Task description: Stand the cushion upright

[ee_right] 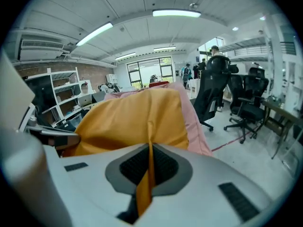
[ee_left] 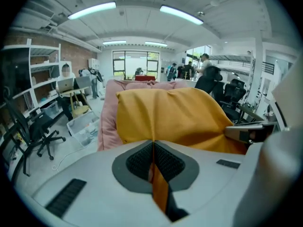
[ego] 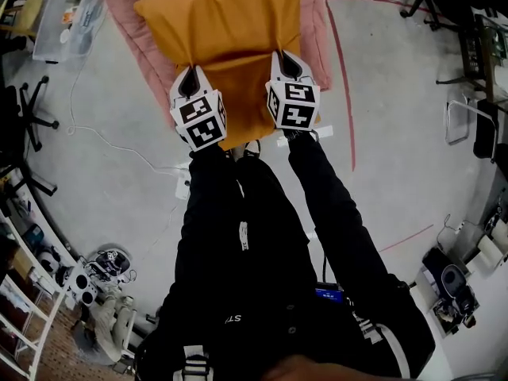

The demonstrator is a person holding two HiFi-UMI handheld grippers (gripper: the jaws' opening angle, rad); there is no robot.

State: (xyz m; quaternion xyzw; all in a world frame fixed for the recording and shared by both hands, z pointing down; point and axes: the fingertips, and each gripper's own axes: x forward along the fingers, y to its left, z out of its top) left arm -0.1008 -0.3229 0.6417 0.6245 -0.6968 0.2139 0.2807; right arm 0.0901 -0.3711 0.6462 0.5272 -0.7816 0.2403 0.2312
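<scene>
Orange cushion [ego: 226,22], soft and probably light, was pinched at its near edge by the clamped left hand-held gripper [ego: 191,78] and right hand-held gripper [ego: 287,64]; the seam edge seemed the firmest hold.

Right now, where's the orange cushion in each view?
Head view: orange cushion top centre; left claw and right claw pinch its near edge.
Left gripper view: orange cushion centre, fabric pinched in the left claw.
Right gripper view: orange cushion centre-left, fabric pinched in the right claw.
Shared landmark: pink pad showing past its edges.
</scene>
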